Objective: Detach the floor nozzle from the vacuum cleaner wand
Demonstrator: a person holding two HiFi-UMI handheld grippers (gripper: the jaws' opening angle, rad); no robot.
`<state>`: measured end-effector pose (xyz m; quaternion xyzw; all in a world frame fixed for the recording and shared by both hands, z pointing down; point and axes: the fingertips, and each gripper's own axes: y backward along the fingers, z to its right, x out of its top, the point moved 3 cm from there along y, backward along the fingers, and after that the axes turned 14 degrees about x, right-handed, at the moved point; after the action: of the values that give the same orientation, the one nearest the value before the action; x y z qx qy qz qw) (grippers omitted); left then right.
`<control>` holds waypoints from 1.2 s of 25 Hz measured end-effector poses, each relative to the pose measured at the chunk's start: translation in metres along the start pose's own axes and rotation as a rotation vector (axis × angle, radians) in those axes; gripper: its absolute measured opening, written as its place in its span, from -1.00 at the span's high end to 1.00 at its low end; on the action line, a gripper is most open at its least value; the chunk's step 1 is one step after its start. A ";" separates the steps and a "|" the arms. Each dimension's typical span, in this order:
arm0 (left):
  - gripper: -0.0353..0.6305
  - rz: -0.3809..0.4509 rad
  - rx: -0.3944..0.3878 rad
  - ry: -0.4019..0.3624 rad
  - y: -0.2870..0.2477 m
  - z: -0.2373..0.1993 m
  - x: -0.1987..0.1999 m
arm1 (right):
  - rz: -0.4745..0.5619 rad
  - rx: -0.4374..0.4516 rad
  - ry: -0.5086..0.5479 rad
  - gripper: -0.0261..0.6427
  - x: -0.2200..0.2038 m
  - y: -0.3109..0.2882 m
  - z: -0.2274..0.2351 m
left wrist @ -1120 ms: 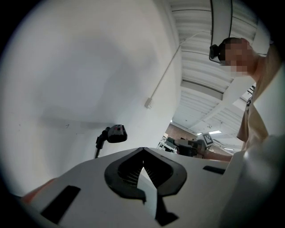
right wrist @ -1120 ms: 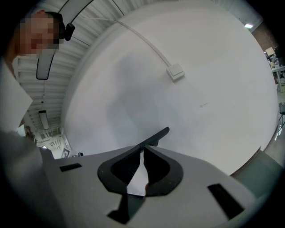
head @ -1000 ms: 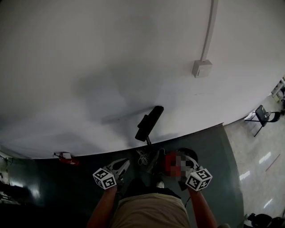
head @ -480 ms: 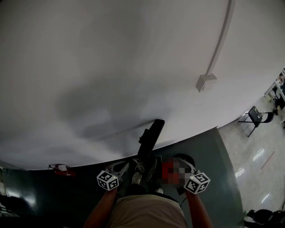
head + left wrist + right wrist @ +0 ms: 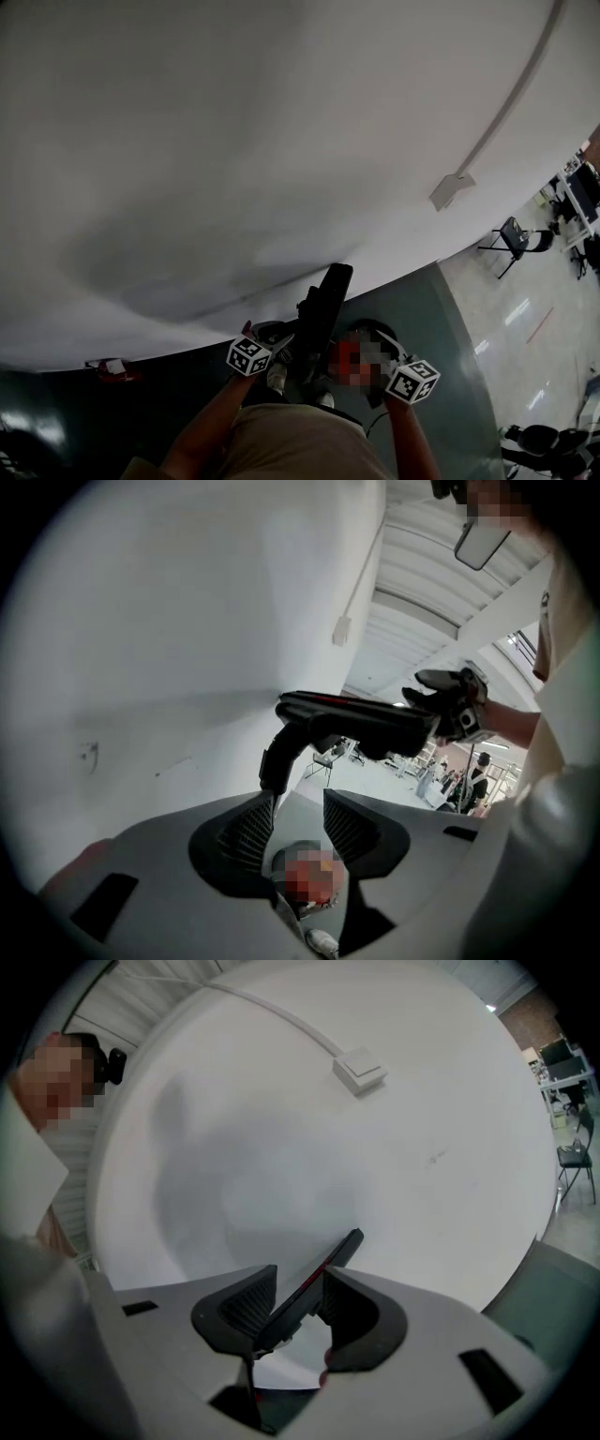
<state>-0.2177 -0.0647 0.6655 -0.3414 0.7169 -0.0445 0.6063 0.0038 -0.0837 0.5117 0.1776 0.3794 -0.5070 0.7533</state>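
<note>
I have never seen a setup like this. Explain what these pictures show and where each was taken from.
A person stands facing a white wall and holds a grey gripper in each hand; no robot is involved. One picture comes from a camera on the person's head, looking down. The other two come from cameras riding on each gripper, looking along its tongs. The black flat vacuum floor nozzle is raised in front of the wall, above the dark grey-green floor. The left gripper has just been opening its tongs, and nothing is between them. The right gripper has just been opening too. The nozzle shows between its tongs, apparently not yet clamped.
</note>
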 end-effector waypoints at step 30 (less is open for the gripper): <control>0.12 -0.219 -0.156 -0.289 -0.164 -0.011 -0.077 | -0.156 -0.187 -0.310 0.14 -0.030 -0.116 0.073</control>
<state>-0.1536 -0.1514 0.8114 -0.4660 0.5822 -0.0050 0.6662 -0.0778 -0.1620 0.5955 -0.0033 0.3171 -0.5477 0.7743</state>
